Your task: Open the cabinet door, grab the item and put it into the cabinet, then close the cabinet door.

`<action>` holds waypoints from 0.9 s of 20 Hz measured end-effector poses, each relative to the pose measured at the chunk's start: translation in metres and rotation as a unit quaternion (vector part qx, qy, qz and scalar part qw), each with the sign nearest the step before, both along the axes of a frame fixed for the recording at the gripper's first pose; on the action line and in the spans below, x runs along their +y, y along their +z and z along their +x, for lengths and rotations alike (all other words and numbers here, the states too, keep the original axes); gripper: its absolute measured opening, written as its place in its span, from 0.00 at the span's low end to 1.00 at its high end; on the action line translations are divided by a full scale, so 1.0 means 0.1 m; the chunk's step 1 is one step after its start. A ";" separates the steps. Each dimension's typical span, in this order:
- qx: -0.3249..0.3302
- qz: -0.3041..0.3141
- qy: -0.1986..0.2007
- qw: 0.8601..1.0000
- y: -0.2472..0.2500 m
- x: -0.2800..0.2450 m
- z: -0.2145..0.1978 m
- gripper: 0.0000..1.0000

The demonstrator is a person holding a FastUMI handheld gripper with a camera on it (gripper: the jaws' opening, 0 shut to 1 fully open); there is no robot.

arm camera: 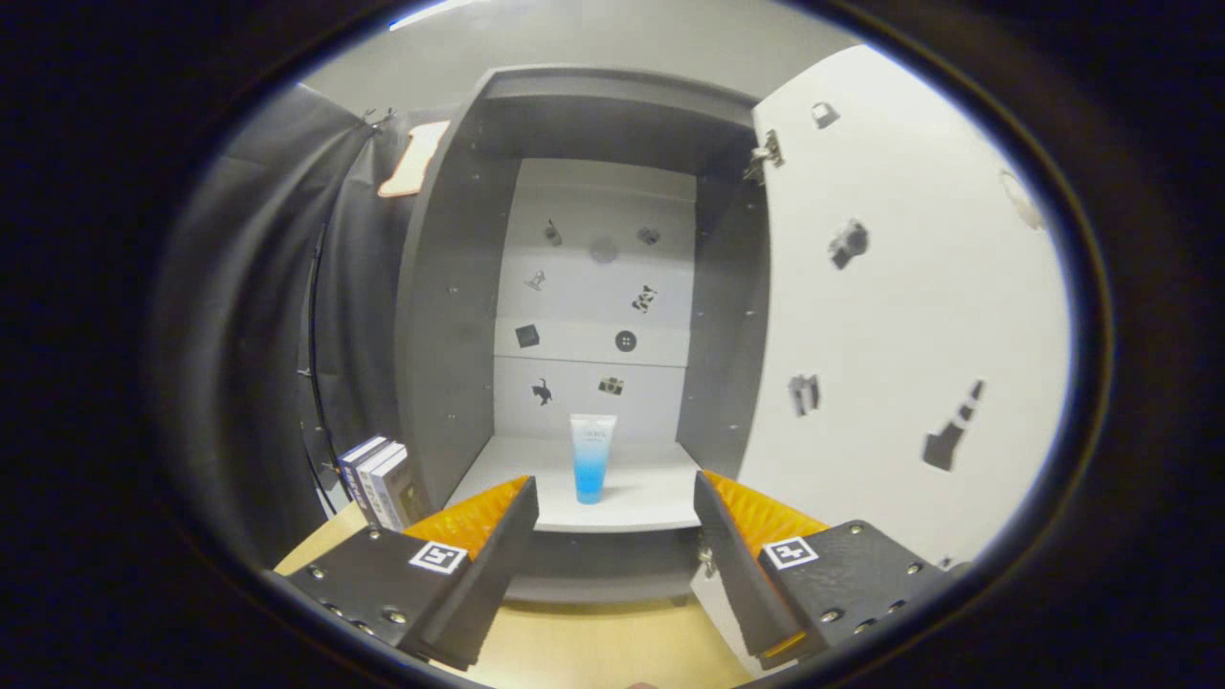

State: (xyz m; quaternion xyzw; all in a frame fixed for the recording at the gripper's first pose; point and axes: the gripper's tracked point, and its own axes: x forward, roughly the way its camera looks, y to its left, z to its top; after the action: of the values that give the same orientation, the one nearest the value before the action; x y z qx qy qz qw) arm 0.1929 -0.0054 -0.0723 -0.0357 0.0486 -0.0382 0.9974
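While the gripper (612, 536) hangs wide and empty, the blue tube (591, 457) stands upright at twelve o'clock inside the cabinet (450, 316), its door (890, 316) swung open at two o'clock.

One cabinet (450, 316), one open door (900, 316), one blue tube (591, 457) — three books (378, 481) beside it.

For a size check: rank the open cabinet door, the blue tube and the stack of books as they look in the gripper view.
1. Cabinet door
2. Books, though nearer the camera
3. Blue tube, looks close to the books

The tool is open.
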 end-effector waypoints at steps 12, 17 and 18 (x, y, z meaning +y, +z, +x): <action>-0.005 0.031 -0.144 0.989 0.25 -1.45 -2.04 0.96; 0.011 0.029 -0.205 0.978 0.10 -2.27 -2.30 0.97; 0.017 0.030 -0.211 0.977 0.05 -2.41 -2.30 0.97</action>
State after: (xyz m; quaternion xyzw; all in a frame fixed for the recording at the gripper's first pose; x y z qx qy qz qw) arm -0.0366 -0.2467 -0.0671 0.0049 0.0728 -0.2454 0.9667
